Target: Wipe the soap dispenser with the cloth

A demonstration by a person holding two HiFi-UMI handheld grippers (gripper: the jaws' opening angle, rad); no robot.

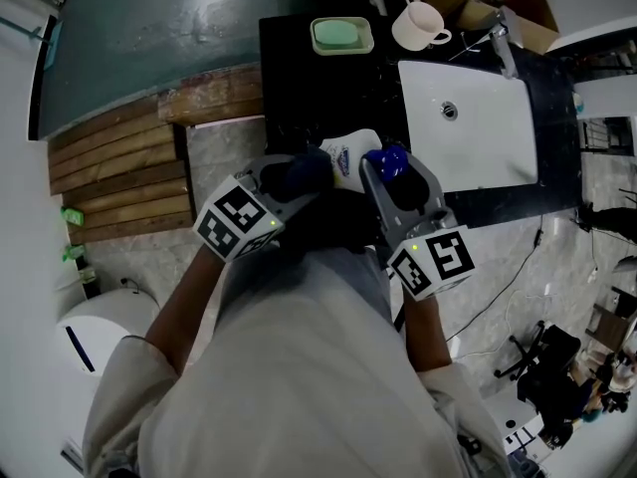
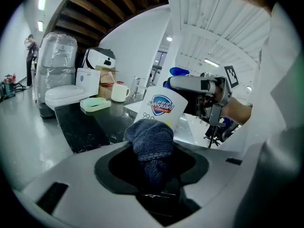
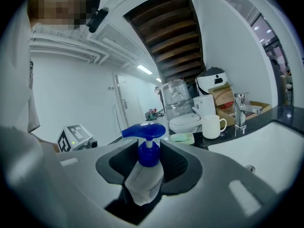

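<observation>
A black, glossy stone counter [image 1: 299, 93] carries a white rectangular sink [image 1: 488, 142] sunk into its right part, with the drain showing in the basin floor. A chrome tap [image 1: 503, 50] stands at the sink's far edge. A white mug [image 1: 416, 26] sits on the counter just beyond the sink's far left corner, handle turned toward the tap. Left of the sink and beside the mug lies a pale green soap dish [image 1: 341, 35], apart from both.

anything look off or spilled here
Nothing spilled or damaged. Only oddity: the soap dispenser is off the counter, tilted, gripped at its pump neck by the right gripper, cloth by its side.
</observation>
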